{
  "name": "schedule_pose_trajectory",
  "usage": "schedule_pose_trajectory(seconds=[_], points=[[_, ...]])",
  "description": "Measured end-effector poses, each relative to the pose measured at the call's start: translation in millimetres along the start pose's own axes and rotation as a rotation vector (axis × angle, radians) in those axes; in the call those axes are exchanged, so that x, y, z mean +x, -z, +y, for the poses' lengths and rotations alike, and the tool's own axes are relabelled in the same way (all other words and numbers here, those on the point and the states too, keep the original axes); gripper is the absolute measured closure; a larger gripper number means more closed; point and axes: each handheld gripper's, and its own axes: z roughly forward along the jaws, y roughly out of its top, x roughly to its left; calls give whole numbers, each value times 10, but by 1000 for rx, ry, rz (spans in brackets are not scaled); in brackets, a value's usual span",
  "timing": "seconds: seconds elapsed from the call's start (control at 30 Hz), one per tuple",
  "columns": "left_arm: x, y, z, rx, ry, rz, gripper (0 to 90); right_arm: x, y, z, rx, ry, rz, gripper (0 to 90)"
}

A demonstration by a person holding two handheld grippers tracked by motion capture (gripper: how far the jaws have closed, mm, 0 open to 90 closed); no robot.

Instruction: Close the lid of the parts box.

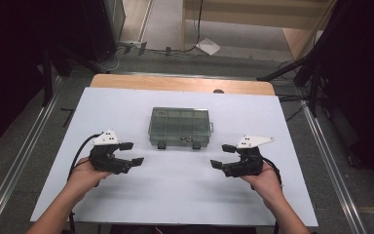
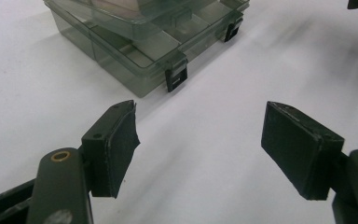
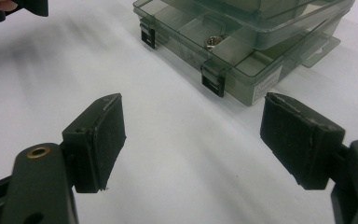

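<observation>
The box (image 1: pixel 180 126) is lying flat near the middle of the white mat (image 1: pixel 126 97), a little toward the far side, with its clear smoky lid shut. Its two black latches (image 1: pixel 161 145) are facing the person and both are sitting down against the front wall. Dividers are showing through the lid, splitting the inside into small compartments. In the right gripper view a metal nut (image 3: pixel 210 43) is sitting in one of the front compartments, close behind a latch. A clear hang tab is sticking out from the box's right end.

The left gripper (image 1: pixel 131 153) is hovering over the mat on the near left of the box, well apart from it, its jaws standing wide with nothing between them. In its own view the pads (image 2: pixel 121 140) are framing bare mat, and the nearest box corner is lying just beyond them. The right gripper (image 1: pixel 223 156) is hovering on the near right, mirroring the other, its jaws also spread wide and holding nothing. Both are pointing inward, toward each other and the space in front of the box.

The mat is covering most of a wooden table (image 1: pixel 185 84), whose far edge is showing bare beyond it. Cables (image 1: pixel 141 48) are trailing across the floor behind.
</observation>
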Motion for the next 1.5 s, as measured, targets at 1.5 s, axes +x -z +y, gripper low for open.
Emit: schedule_pose_trajectory(seconds=[1.5], points=[[-103,209,-257,53,-24,2,268,-23,328,-327,6,-25,-47,229]])
